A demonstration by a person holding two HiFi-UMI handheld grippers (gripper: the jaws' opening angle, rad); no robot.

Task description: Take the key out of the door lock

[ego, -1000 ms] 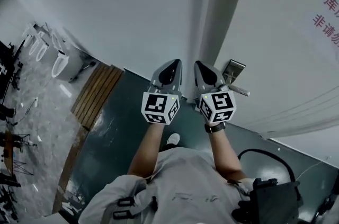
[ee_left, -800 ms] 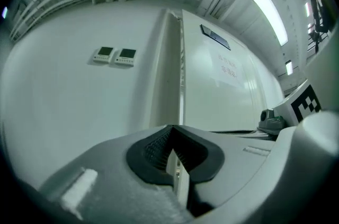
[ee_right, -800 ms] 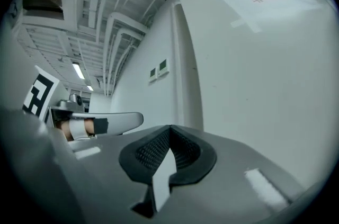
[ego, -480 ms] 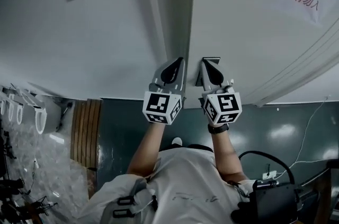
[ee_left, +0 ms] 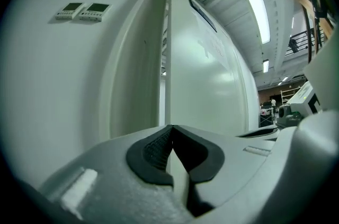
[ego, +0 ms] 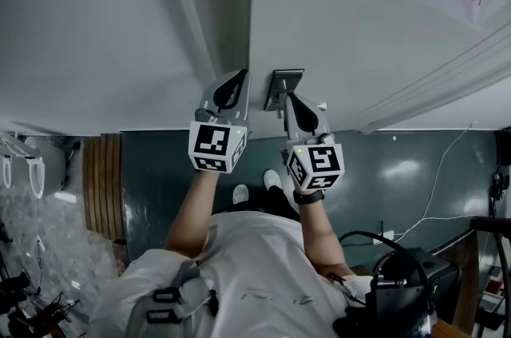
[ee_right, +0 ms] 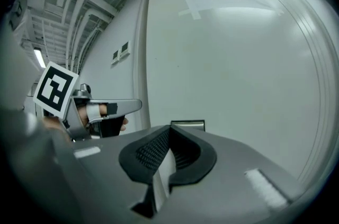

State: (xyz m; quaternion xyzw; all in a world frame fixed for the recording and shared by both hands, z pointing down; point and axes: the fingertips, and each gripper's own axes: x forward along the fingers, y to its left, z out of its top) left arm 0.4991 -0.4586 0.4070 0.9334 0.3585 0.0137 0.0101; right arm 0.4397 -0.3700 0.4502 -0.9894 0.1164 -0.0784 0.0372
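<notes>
- A person holds two grippers up to a white door [ego: 359, 33]. The left gripper [ego: 236, 77] and the right gripper [ego: 289, 98] each have their jaws pressed together with nothing between them.
- The metal lock plate [ego: 285, 80] sits at the door's edge, just above the right gripper's tip.
- The key cannot be made out in any view.
- The left gripper points toward the door frame [ego: 196, 9].

The door lock [ego: 285, 82] was a dull metal plate fixed flat on the white door [ego: 359, 25] by its edge, just beyond the right gripper's [ego: 289, 98] tip and beside the left gripper [ego: 239, 79]. Whether it held a key could not be told.
</notes>
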